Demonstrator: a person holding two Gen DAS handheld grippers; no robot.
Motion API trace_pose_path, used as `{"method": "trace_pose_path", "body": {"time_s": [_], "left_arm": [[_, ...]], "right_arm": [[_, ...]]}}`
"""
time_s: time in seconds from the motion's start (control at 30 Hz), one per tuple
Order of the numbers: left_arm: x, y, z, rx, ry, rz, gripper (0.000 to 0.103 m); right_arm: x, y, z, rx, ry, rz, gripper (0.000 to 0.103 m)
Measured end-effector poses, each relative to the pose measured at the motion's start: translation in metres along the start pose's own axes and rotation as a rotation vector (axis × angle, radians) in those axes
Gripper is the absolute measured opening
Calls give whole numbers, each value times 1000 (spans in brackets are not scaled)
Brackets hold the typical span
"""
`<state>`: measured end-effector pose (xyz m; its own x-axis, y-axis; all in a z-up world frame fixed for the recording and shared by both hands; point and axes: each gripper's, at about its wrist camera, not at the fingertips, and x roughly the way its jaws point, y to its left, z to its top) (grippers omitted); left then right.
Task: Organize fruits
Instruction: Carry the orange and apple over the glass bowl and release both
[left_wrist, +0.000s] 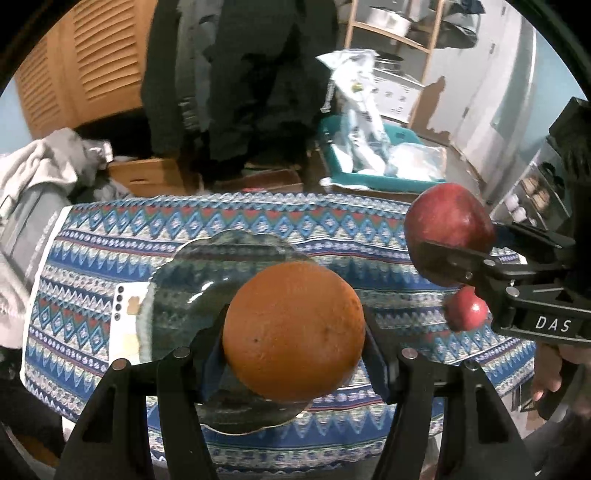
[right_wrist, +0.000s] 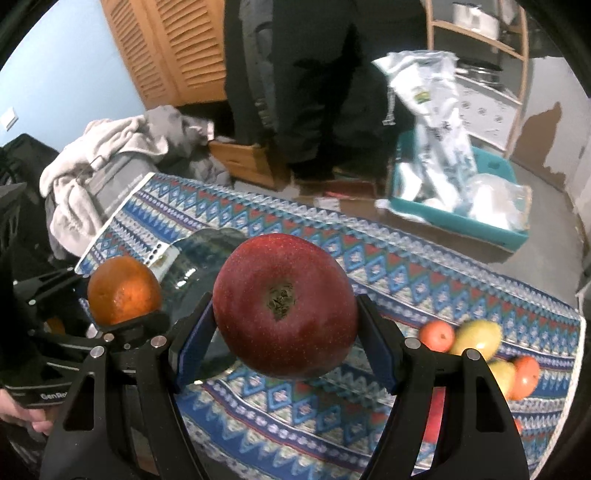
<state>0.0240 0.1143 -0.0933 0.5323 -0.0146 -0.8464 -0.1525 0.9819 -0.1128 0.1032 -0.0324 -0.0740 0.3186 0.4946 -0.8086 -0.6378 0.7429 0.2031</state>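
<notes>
My left gripper (left_wrist: 295, 334) is shut on an orange (left_wrist: 293, 330) and holds it in the air over a clear glass plate (left_wrist: 177, 295) on the patterned cloth. My right gripper (right_wrist: 284, 330) is shut on a dark red apple (right_wrist: 285, 304), stem end facing the camera, to the right of the plate (right_wrist: 199, 262). In the left wrist view the apple (left_wrist: 448, 225) and the right gripper (left_wrist: 452, 258) show at the right. In the right wrist view the orange (right_wrist: 123, 290) and the left gripper (right_wrist: 125, 321) show at the left.
Several loose fruits lie on the cloth at the right, among them a small orange one (right_wrist: 436, 335), a yellow-green one (right_wrist: 478, 338) and a small red one (left_wrist: 466, 310). A white card (left_wrist: 127, 325) lies under the plate's left edge. A teal bin (right_wrist: 458, 206) with bags stands on the floor beyond.
</notes>
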Motion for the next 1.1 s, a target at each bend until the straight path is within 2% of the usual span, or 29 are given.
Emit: {"method": "trace_pose_path", "body": {"time_s": [0.33, 0.47, 0.73, 1.1], "left_arm": [[33, 47, -20, -74, 98, 63, 65], [49, 62, -30, -105, 153, 71, 65], [75, 79, -42, -112, 228, 112, 65], [109, 83, -61, -118, 379, 139, 65]], "right_arm": [[60, 39, 4, -30, 117, 73, 74], [79, 48, 1, -34, 157, 75, 74], [107, 54, -12, -28, 234, 83, 74], [129, 54, -30, -14, 297, 90, 74]]}}
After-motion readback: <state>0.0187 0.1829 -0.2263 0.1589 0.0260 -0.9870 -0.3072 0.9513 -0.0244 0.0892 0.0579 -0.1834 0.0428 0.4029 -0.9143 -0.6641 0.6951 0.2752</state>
